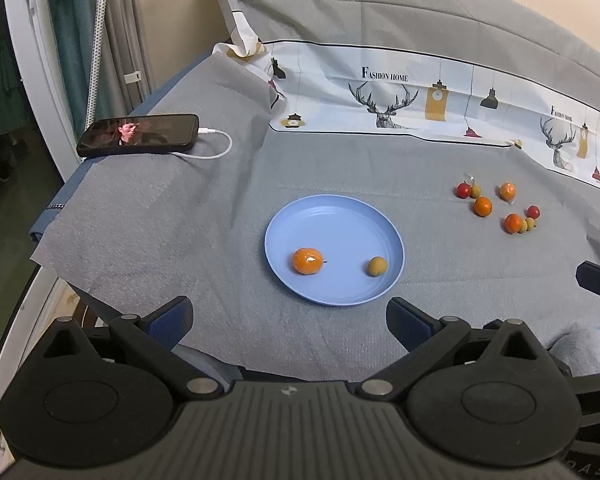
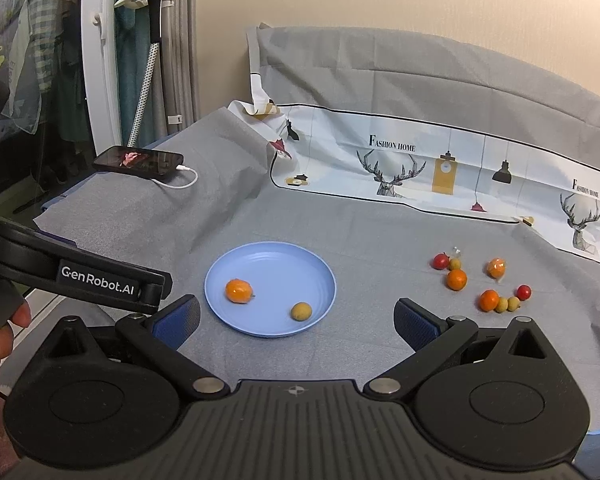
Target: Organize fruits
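A blue plate (image 1: 336, 216) (image 2: 276, 258) lies on the grey cloth and holds an orange tangerine (image 1: 307, 261) (image 2: 239, 290) and a tan longan (image 1: 377, 266) (image 2: 301, 311). To its right lies a loose cluster of fruits: small oranges (image 1: 483, 206) (image 2: 456, 279), red cherry tomatoes (image 1: 463, 190) (image 2: 441, 261) and tan longans (image 1: 529, 224) (image 2: 507, 304). My left gripper (image 1: 288, 324) is open and empty, near the plate's front edge. My right gripper (image 2: 296, 322) is open and empty, just in front of the plate.
A phone (image 1: 140, 135) (image 2: 139, 161) with a white charging cable lies at the far left of the cloth. A patterned white sheet (image 1: 440, 96) (image 2: 440, 168) runs along the back. The left gripper's body (image 2: 80, 276) shows at the left of the right wrist view.
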A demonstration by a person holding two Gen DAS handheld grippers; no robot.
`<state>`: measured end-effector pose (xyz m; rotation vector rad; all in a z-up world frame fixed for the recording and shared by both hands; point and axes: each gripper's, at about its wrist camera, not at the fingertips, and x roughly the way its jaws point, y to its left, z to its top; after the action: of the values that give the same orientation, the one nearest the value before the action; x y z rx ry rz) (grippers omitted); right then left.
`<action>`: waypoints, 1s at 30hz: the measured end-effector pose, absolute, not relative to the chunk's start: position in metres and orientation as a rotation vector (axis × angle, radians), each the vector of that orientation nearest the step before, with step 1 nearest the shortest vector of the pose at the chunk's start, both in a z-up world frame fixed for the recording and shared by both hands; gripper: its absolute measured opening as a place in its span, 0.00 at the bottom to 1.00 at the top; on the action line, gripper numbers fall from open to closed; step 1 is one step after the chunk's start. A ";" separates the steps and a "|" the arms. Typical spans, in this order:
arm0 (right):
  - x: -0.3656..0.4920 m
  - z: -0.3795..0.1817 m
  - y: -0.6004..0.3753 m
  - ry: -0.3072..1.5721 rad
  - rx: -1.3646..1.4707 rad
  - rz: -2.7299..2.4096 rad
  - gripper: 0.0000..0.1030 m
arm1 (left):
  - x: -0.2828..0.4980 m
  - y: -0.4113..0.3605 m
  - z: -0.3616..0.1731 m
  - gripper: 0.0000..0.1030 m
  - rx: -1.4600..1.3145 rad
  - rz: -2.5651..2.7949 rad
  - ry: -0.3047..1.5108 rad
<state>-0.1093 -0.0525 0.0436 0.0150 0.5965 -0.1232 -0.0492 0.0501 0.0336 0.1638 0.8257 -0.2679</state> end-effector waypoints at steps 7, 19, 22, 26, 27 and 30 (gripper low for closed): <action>-0.108 0.042 -0.053 0.605 0.016 -0.122 0.99 | -0.048 0.048 0.032 1.00 0.174 -0.266 0.827; -0.096 0.031 -0.055 0.643 0.041 -0.105 0.99 | -0.039 0.044 0.022 1.00 0.196 -0.265 0.860; -0.092 0.028 -0.056 0.652 0.046 -0.102 0.99 | -0.036 0.043 0.018 1.00 0.210 -0.252 0.873; -0.089 0.025 -0.058 0.661 0.047 -0.099 0.99 | -0.030 0.042 0.013 1.00 0.207 -0.249 0.903; -0.088 0.025 -0.058 0.664 0.048 -0.098 0.99 | -0.028 0.042 0.012 1.00 0.207 -0.249 0.909; -0.084 0.022 -0.061 0.672 0.047 -0.095 0.99 | -0.026 0.041 0.012 1.00 0.208 -0.255 0.909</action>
<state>-0.0838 -0.0605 0.0224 0.0475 0.6720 -0.0949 -0.0255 0.0405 0.0116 0.2075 0.9089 -0.2545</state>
